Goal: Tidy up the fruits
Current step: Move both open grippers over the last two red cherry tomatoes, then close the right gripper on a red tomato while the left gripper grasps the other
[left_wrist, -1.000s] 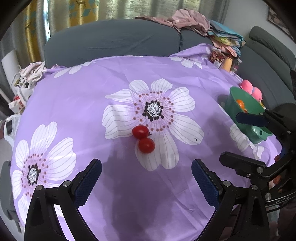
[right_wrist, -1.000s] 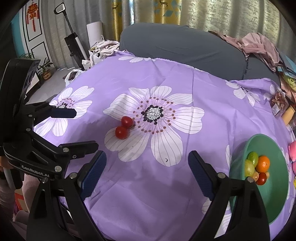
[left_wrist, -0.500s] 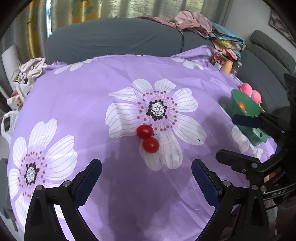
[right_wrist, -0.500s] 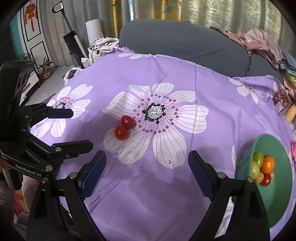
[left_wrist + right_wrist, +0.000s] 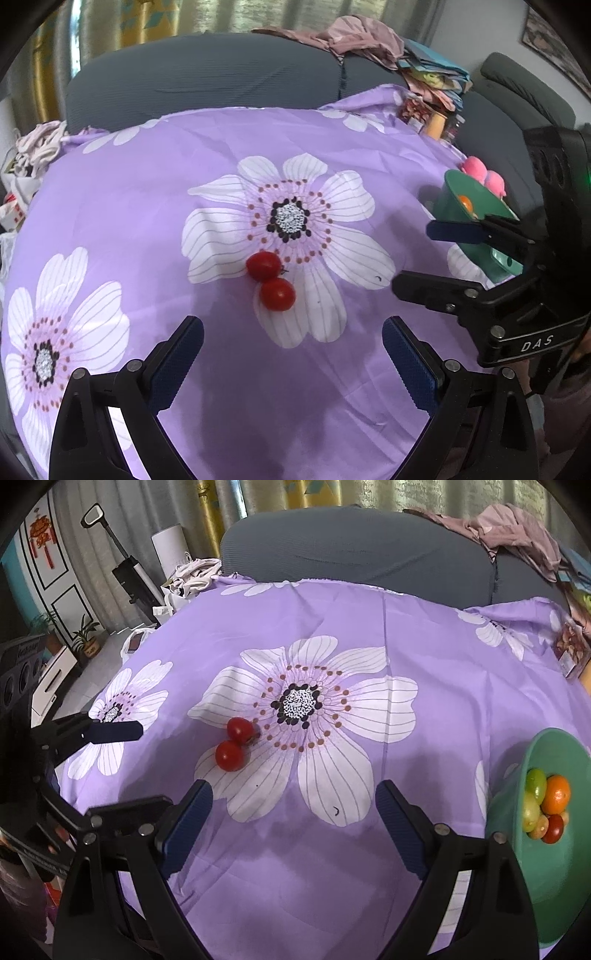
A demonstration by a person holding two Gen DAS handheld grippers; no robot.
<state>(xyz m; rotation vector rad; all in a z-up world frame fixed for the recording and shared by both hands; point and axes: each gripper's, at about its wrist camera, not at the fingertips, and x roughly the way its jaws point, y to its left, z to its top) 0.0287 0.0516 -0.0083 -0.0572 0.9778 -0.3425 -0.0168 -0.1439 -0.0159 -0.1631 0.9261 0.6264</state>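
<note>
Left gripper [image 5: 291, 363] and right gripper [image 5: 293, 821] hover side by side over the counter, jaws wide, empty. Two tomatoes [image 5: 270, 280] touching, ahead; green bowl [image 5: 554, 878] at right holds fruit.

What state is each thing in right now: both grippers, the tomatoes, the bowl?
left gripper: open, empty, above the cloth.
right gripper: open, empty.
two red tomatoes: loose on the purple cloth, touching each other, ungrasped.
green bowl: upright, already holding several fruits, including an orange.
</note>
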